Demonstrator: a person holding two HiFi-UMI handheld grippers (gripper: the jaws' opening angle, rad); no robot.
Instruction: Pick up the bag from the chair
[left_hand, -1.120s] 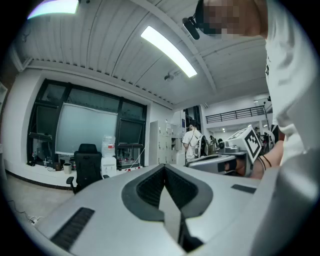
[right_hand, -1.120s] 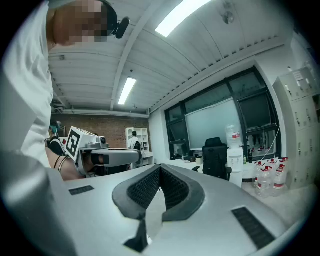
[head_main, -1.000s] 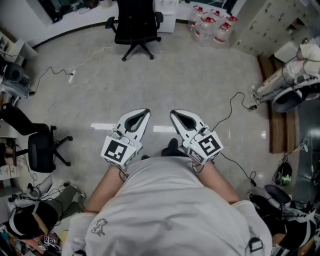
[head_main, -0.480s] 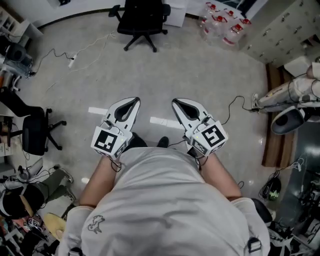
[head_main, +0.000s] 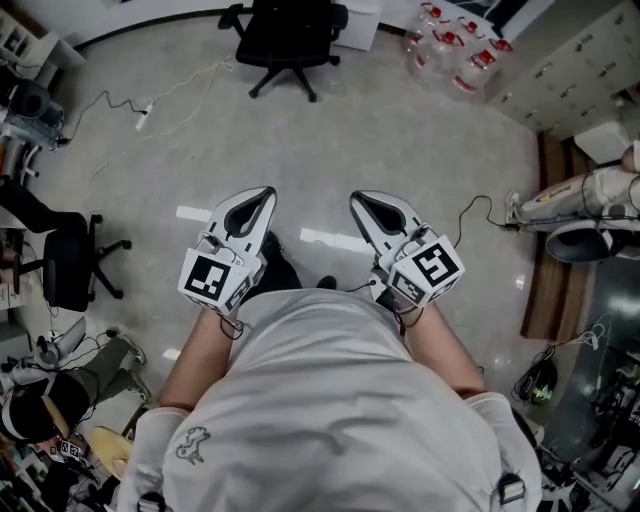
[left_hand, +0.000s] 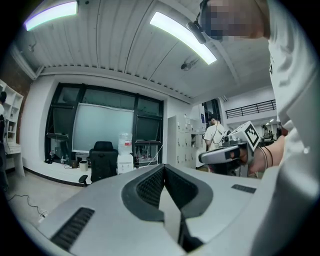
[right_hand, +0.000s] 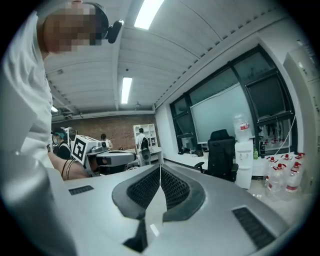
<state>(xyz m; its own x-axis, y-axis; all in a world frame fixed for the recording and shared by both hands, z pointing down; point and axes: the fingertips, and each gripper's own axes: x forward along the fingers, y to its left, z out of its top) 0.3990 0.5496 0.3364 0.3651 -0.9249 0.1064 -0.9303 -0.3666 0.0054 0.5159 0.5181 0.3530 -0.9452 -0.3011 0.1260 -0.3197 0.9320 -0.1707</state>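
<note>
A black office chair (head_main: 290, 35) stands at the far end of the floor in the head view; I see no bag on it. The same chair (left_hand: 102, 161) shows in the left gripper view, and the chair (right_hand: 221, 154) appears again in the right gripper view, well ahead. My left gripper (head_main: 266, 191) and right gripper (head_main: 357, 196) are held side by side in front of the person's body, both pointing towards the chair. The left gripper (left_hand: 163, 167) has its jaws together with nothing between them. The right gripper (right_hand: 160, 166) is likewise shut and empty.
Several water bottles (head_main: 450, 50) stand at the back right beside the cabinets. Cables (head_main: 165, 100) trail over the floor at the back left. A second black chair (head_main: 65, 268) is on the left, and a white machine (head_main: 585, 195) lies at the right.
The view has shifted across the floor with the person. Both grippers now sit a little higher in the head view, still side by side and shut.
</note>
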